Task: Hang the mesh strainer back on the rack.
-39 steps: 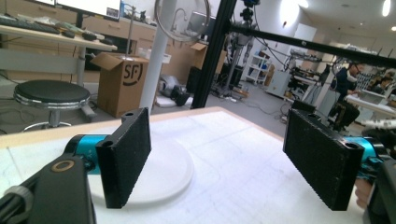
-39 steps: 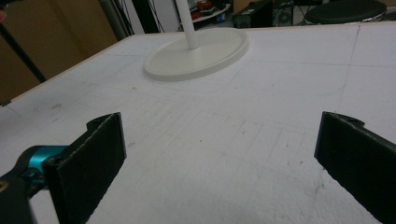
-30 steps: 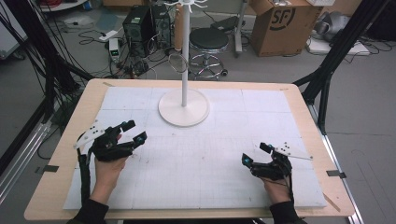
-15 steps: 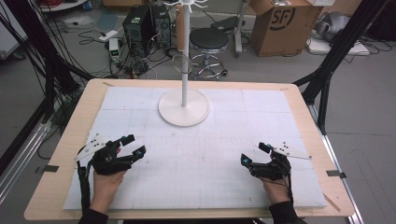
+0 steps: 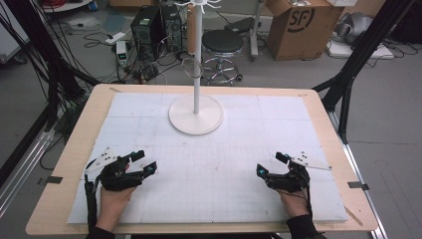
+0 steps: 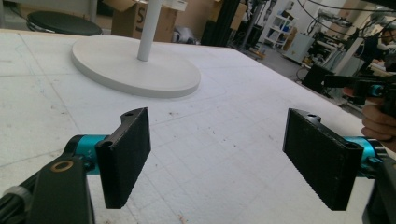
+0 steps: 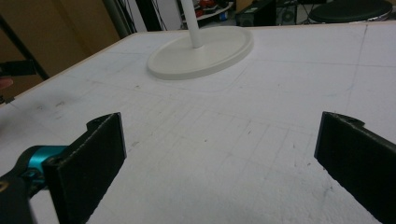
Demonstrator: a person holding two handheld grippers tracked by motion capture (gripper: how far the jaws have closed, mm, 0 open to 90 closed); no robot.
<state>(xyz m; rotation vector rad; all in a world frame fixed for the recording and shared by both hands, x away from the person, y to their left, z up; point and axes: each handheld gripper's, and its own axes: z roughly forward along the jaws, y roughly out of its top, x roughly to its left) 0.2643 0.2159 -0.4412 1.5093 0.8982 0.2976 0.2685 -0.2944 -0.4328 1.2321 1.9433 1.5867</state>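
A white stand with a round base (image 5: 195, 115) and a thin pole (image 5: 197, 59) rises at the table's far middle. A brown handle-like thing and a wire ring (image 5: 192, 64) hang beside the pole. My left gripper (image 5: 145, 162) rests low over the white mat at the near left, open and holding nothing. My right gripper (image 5: 268, 164) sits at the near right, also open and holding nothing. In the left gripper view the gripper (image 6: 222, 158) stands wide apart, with the base (image 6: 135, 65) beyond it. The right gripper view shows that gripper (image 7: 224, 158) spread wide, facing the base (image 7: 203, 51).
A white gridded mat (image 5: 209, 164) covers the wooden table (image 5: 64, 164). Beyond the far edge stand a black stool (image 5: 222, 42), a cardboard box (image 5: 298, 25) and computer gear with cables (image 5: 149, 25). Black frame legs (image 5: 348, 74) flank the table.
My left gripper has drawn back toward the near edge and settled lower over the mat. The right gripper has stayed almost where it was.
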